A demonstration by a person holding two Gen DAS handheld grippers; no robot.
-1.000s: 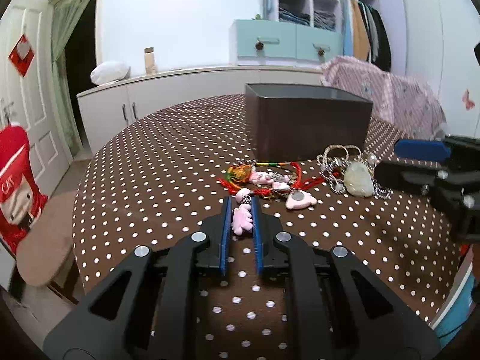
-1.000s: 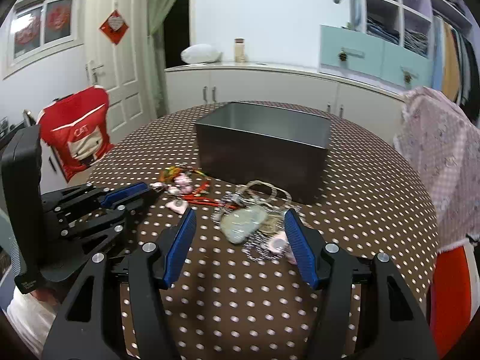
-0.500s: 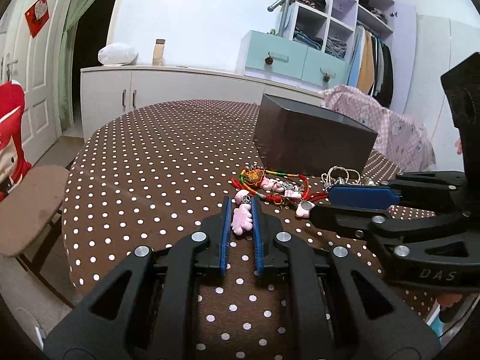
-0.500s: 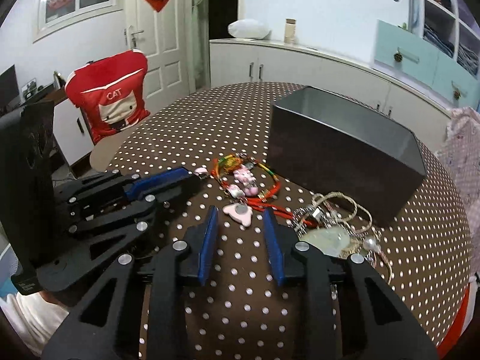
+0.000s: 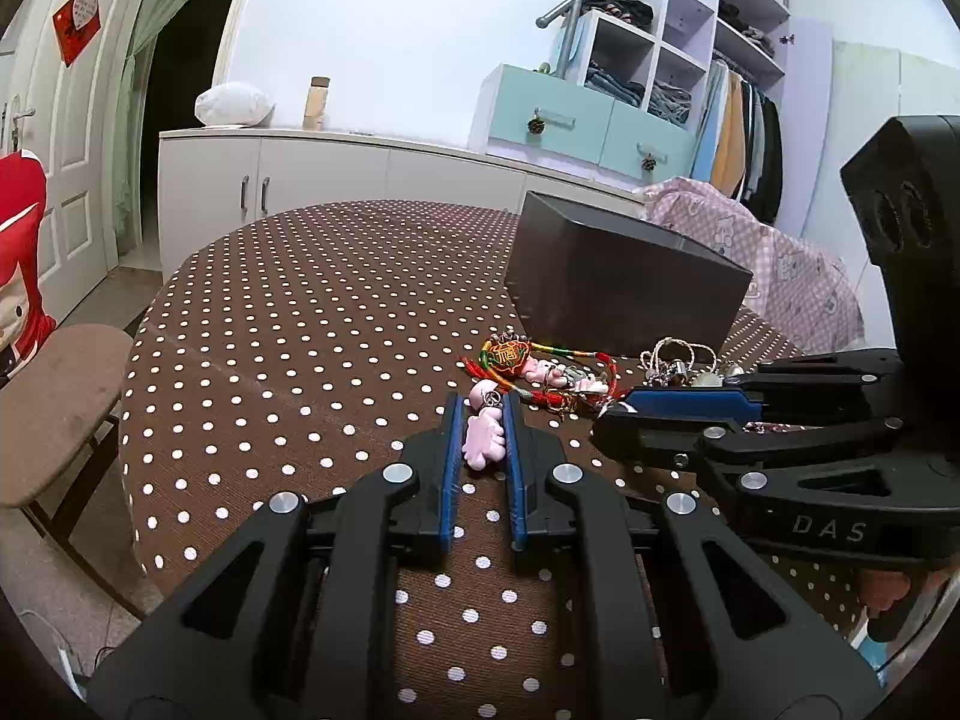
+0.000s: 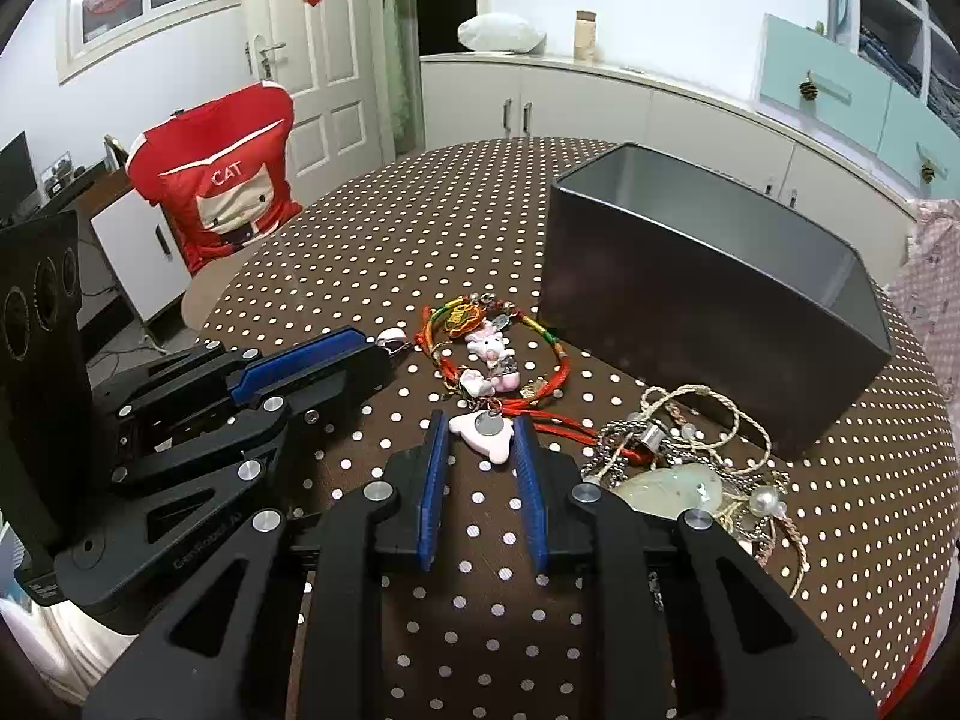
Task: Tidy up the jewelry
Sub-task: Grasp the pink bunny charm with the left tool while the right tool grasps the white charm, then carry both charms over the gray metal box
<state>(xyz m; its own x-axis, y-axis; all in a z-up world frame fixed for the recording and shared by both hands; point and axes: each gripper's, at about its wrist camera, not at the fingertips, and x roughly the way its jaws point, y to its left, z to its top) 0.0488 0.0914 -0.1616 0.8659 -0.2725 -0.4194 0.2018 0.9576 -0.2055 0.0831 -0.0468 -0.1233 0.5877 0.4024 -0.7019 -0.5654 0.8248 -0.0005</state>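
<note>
A round table (image 6: 372, 228) in a brown polka-dot cloth carries one dark open box (image 6: 708, 294) toward its far right edge; the jewelry lies in a loose heap before the box's near wall. One red-and-green cord bracelet (image 6: 543, 381) with a small rabbit charm (image 6: 491, 348) sits at the heap's left; one tangle of pale braided cord and chain (image 6: 696, 426), with a pale green stone pendant (image 6: 672, 483) and a few pearls, lies toward the near right edge.

The left gripper (image 5: 480, 426) is closed narrowly on a pink paw-shaped charm (image 5: 483, 441); a small round bead (image 5: 487, 397) sits at its tips. The right gripper (image 6: 480, 450) is at a narrow gap, its blue pads flanking a pink heart-shaped charm (image 6: 483, 435) with a metal disc; they seem to touch it, though contact is hard to judge. The two grippers crowd each other at the near edge; a red chair (image 6: 222, 186) stands beyond the left edge.
</note>
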